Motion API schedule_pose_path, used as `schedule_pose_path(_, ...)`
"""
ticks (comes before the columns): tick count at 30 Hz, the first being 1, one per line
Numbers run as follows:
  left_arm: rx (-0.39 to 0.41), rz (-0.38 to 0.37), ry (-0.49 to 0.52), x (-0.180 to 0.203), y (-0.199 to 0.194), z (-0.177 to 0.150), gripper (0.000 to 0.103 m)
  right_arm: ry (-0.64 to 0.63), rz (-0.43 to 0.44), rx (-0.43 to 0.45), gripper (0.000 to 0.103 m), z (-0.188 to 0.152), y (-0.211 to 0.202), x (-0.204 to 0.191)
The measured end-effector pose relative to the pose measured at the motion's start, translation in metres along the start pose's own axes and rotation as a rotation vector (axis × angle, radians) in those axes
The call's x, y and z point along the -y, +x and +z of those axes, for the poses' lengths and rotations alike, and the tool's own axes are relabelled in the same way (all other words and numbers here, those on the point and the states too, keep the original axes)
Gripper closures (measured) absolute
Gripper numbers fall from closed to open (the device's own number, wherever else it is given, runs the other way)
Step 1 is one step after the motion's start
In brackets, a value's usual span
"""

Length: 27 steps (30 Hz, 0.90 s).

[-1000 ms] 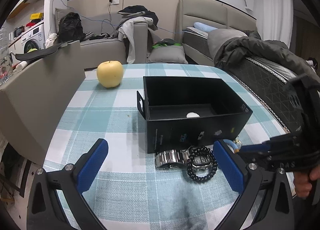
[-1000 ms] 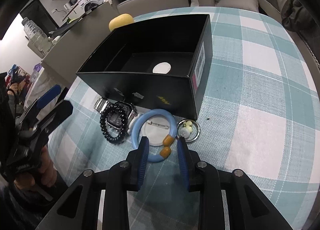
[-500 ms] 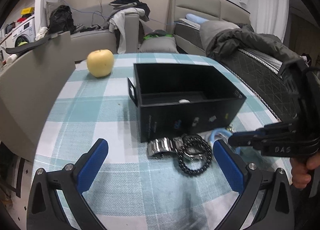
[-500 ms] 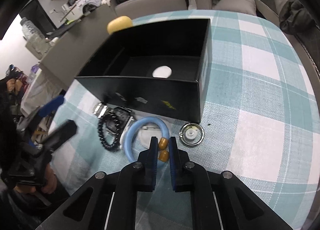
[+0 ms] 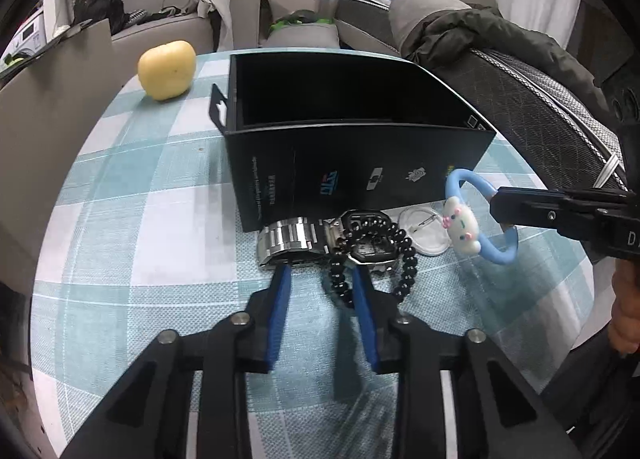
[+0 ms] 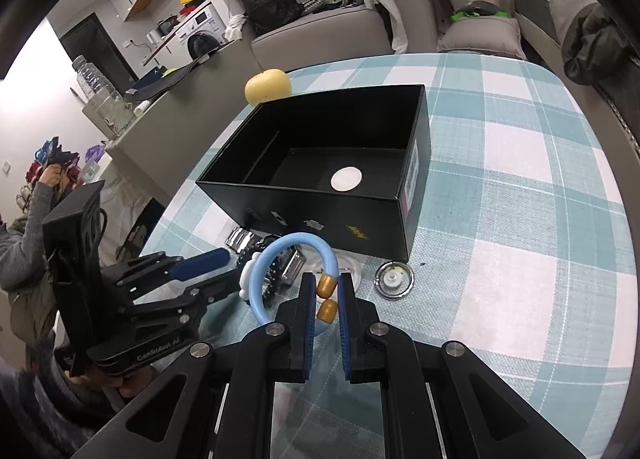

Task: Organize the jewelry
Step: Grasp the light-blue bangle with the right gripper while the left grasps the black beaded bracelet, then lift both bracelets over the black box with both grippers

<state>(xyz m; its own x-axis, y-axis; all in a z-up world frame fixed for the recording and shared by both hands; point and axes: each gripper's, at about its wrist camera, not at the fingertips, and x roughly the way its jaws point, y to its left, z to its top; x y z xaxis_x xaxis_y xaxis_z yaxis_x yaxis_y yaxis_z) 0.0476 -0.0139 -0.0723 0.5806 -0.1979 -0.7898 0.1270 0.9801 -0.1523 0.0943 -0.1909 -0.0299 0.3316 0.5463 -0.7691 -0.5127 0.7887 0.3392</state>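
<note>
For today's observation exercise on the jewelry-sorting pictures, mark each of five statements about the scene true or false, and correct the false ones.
1. The right tongs grip the blue bracelet. True.
2. The blue bracelet lies flat on the tablecloth. False: it is lifted clear of the cloth, in front of the black box.
3. The black box holds the silver watch. False: the silver watch lies on the tablecloth in front of the box; only a small white disc is seen inside.
4. A black bead bracelet lies over the watch. True.
5. The yellow apple sits inside the box. False: it rests on the cloth beyond the box.
</note>
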Motion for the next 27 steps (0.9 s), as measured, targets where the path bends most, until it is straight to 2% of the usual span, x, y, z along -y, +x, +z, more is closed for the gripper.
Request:
schedule_pose_path(2, -0.015, -0.016, -0.006, 0.001, 0.002, 0.000, 0.080, 0.003, 0.002, 0.007, 0.093, 0.001, -0.001, 0.002)
schedule_pose_path(6, -0.011, -0.059, -0.032, 0.001, 0.001, 0.001, 0.097, 0.007, 0.006, 0.021, 0.093, 0.002, -0.005, 0.002)
schedule_pose_path(11, 0.028, -0.031, -0.003, 0.004, -0.010, -0.001, 0.098, 0.004, 0.004, 0.047, 0.093, 0.002, -0.010, 0.000)
schedule_pose_path(14, 0.083, -0.009, 0.026, 0.007, -0.025, -0.004, 0.098, -0.002, 0.008, 0.074, 0.093, 0.004, -0.015, -0.003)
schedule_pose_path(19, 0.204, 0.022, 0.052, 0.009, -0.046, 0.002, 0.098, -0.040, 0.007, 0.166, 0.093, 0.010, -0.033, -0.016)
schedule_pose_path(27, 0.331, 0.053, 0.016, 0.003, -0.074, 0.022, 0.098, -0.073, -0.035, 0.293, 0.093, 0.021, -0.055, -0.025)
